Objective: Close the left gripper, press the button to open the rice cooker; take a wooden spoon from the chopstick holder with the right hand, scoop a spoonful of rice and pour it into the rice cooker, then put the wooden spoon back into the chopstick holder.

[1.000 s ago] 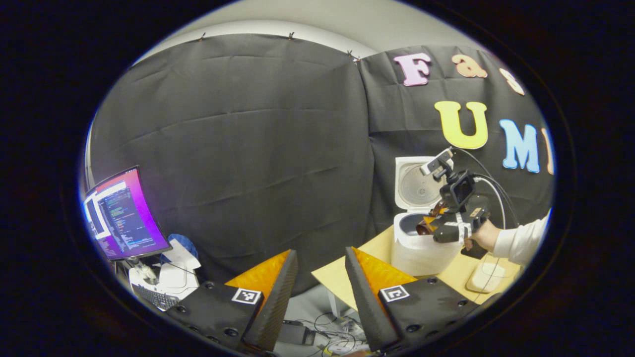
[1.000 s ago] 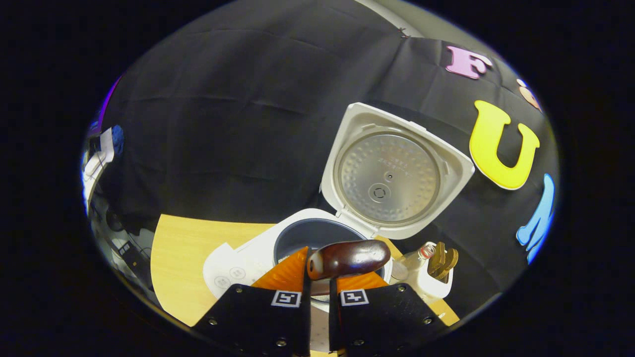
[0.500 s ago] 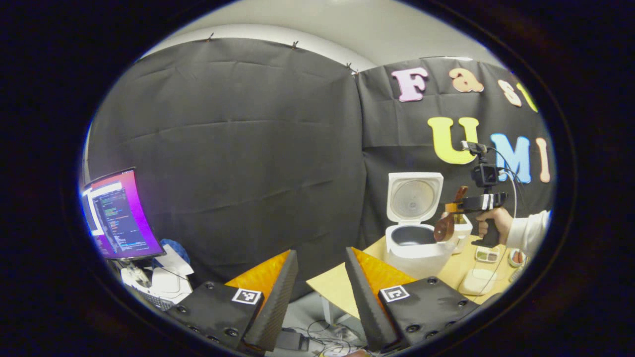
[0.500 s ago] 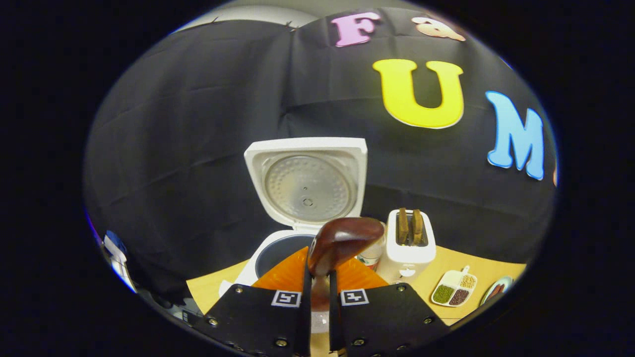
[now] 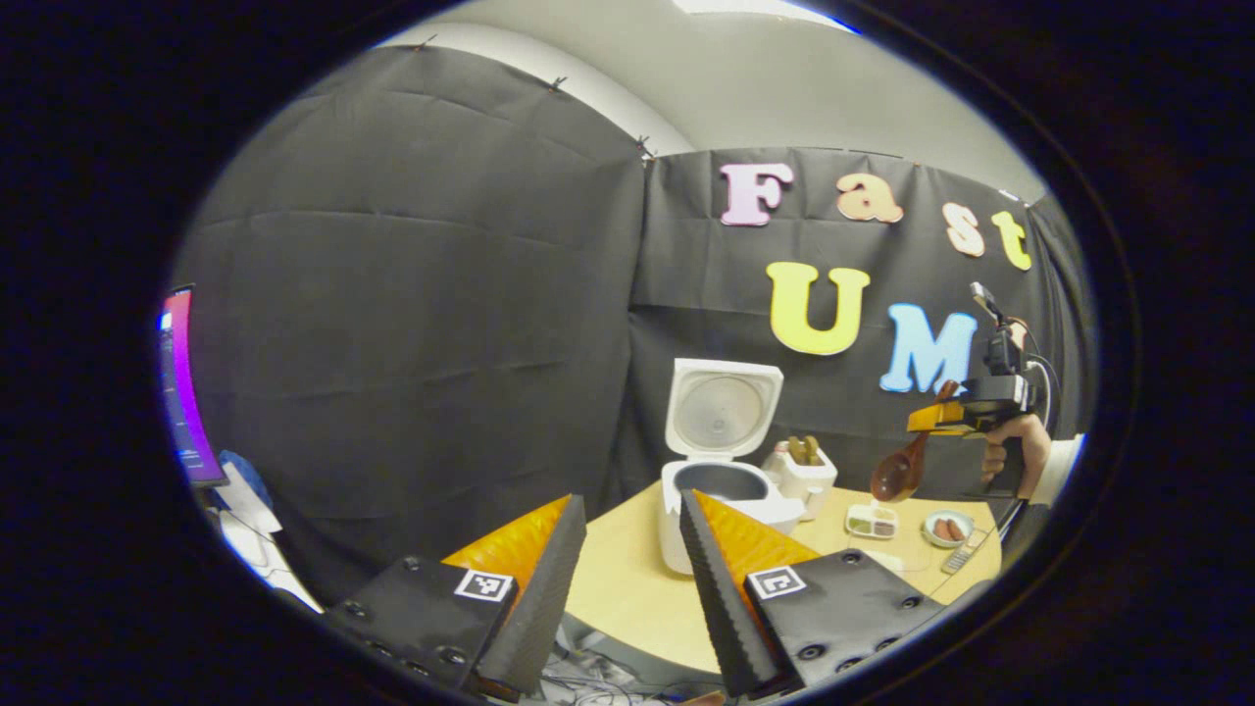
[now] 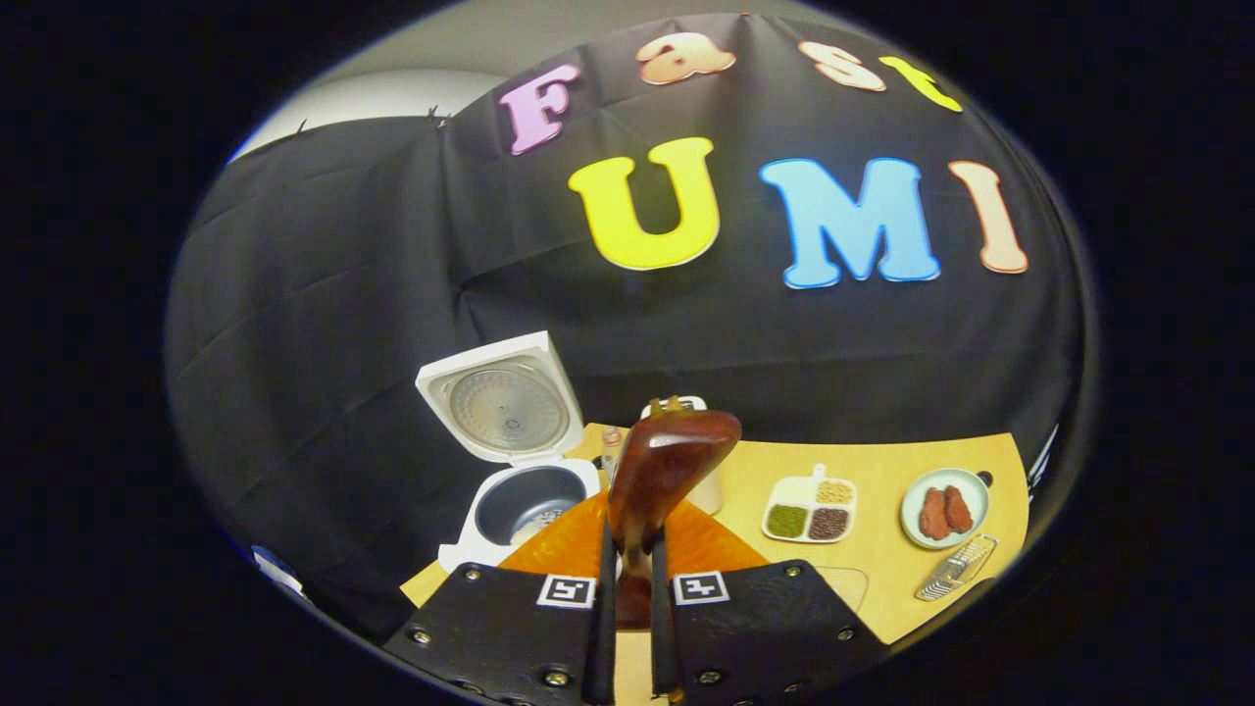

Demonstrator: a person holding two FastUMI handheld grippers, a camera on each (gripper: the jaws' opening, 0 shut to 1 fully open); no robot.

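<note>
The white rice cooker (image 5: 721,476) stands on the wooden table with its lid (image 6: 505,407) up, and some rice (image 6: 534,529) lies in the dark pot. To its right stands the white chopstick holder (image 5: 804,469), holding wooden utensils. My right gripper (image 6: 628,559) is shut on the handle of the dark wooden spoon (image 6: 667,466). The spoon's bowl hides most of the holder (image 6: 677,403). In the left gripper view a hand holds that right gripper (image 5: 927,420) high, right of the holder, with the spoon (image 5: 894,476) hanging down. My left gripper (image 5: 630,500) is open, off the table's near-left corner.
A divided dish of grains (image 6: 812,508), a plate with sausages (image 6: 943,508) and a metal grater (image 6: 956,580) lie on the table (image 6: 882,451) right of the holder. A lit monitor (image 5: 181,392) stands far left beyond the table.
The right gripper has carried the spoon up and rightwards, away from the cooker's pot, to beyond the holder. The left gripper has turned right, and more of the table shows.
</note>
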